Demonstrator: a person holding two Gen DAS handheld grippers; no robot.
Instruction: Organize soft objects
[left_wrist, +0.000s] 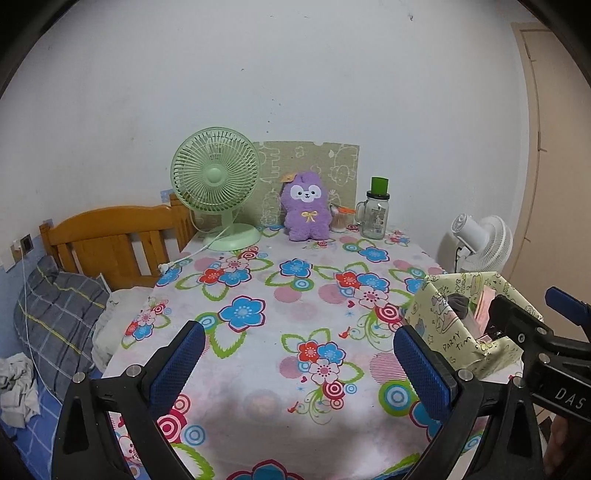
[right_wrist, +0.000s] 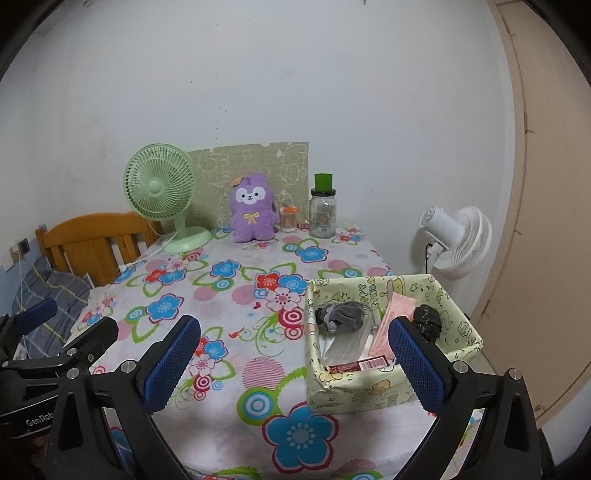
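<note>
Yellow-green paper-covered box (right_wrist: 391, 384) sits at the table's near right corner; we take it as our landmark. Inside it: a grey scrunchie (right_wrist: 341, 315) toward the left wall, a black crumpled soft lump (right_wrist: 426, 319) toward the right wall, flat pink and red packets between them.

Well beyond the box, against the back wall, the purple plush (right_wrist: 253, 210) stands upright, just right of the green fan (right_wrist: 160, 192) and left of the glass jar (right_wrist: 322, 212).

Our right gripper (right_wrist: 295, 354) hangs just in front of the box, fingers spread wide, holding nothing. Our left gripper (left_wrist: 299, 360) hovers to the box's left over bare floral tablecloth (left_wrist: 258, 295), likewise spread and empty.

Judgement: we are between picks. The plush looks like the only loose soft item; next move calls for a long reach past the box.
</note>
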